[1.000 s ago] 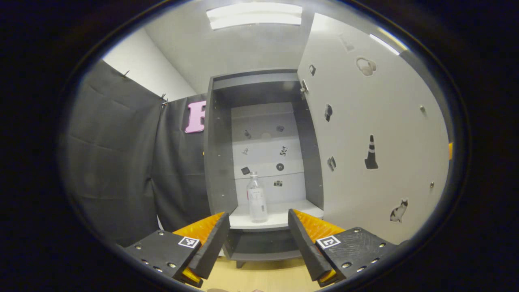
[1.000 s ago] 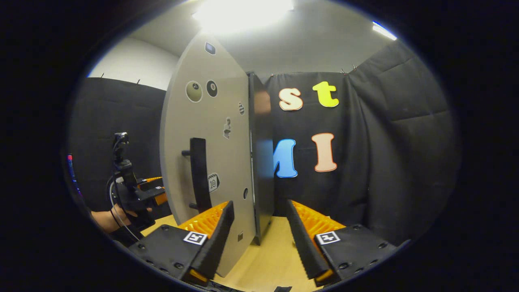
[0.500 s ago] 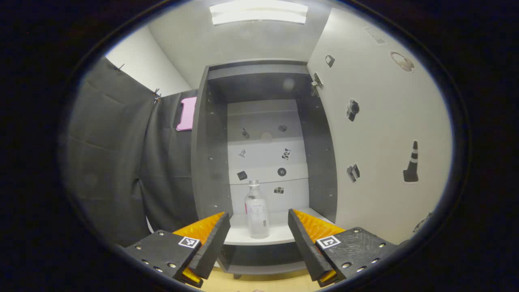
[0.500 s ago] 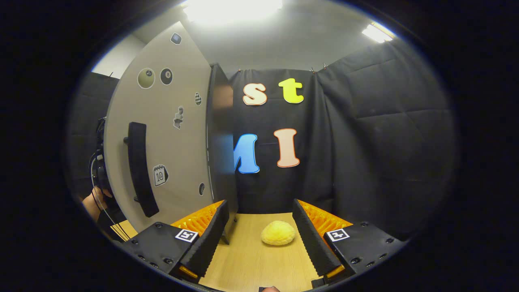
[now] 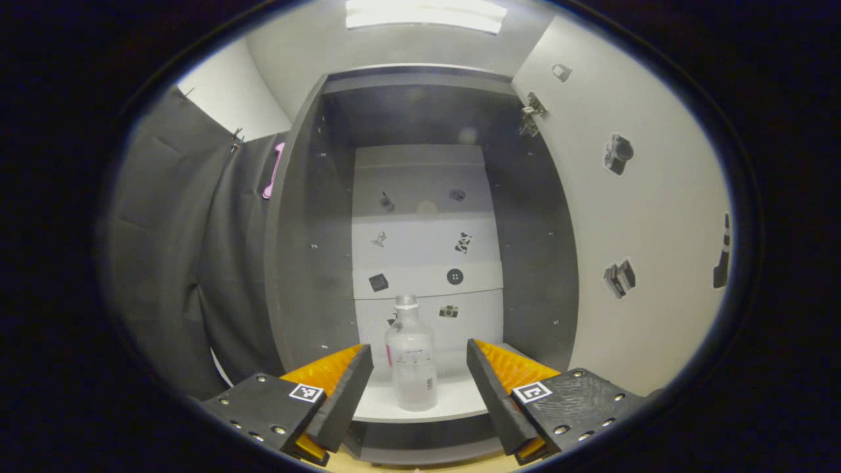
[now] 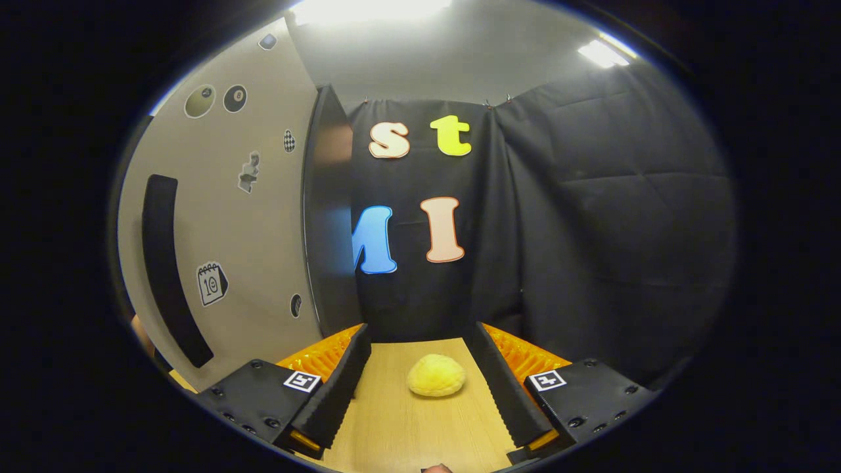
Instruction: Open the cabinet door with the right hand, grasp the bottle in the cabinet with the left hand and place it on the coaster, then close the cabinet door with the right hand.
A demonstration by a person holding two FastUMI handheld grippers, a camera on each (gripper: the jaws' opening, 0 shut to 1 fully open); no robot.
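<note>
Closer now — left tongs [image 5: 419, 386] spread around bottle [image 5: 411, 357].

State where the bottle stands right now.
In the left gripper view, the bottle stands upright on the cabinet's white shelf, near its front edge, framed between the open left tongs, untouched.

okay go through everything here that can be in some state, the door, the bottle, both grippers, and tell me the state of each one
cabinet door: swung open.
bottle: upright on the cabinet shelf, capped, not gripped.
left gripper: open, fingers either side of the bottle, apart from it.
right gripper: open, holding nothing, over the table.
</note>
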